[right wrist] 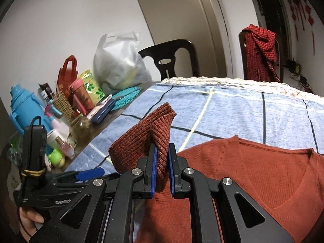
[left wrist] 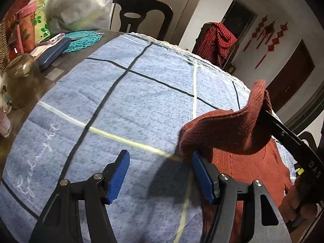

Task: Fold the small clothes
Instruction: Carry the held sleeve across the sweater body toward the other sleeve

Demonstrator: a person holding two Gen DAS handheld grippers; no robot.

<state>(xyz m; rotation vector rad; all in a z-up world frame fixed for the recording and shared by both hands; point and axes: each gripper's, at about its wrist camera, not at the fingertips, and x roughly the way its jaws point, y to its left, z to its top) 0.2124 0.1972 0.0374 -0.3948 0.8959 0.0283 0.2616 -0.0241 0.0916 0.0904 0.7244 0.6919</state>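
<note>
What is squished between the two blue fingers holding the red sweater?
A sleeve of the sweater, pinched between the right gripper's fingers. The right wrist view shows it.

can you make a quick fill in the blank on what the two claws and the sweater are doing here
1. The right claw is shut on the sweater's ____.
2. The left claw is ____ and holds nothing.
3. The rust-red sweater lies on a ____ towel.

Missing words: sleeve; open; blue
</note>
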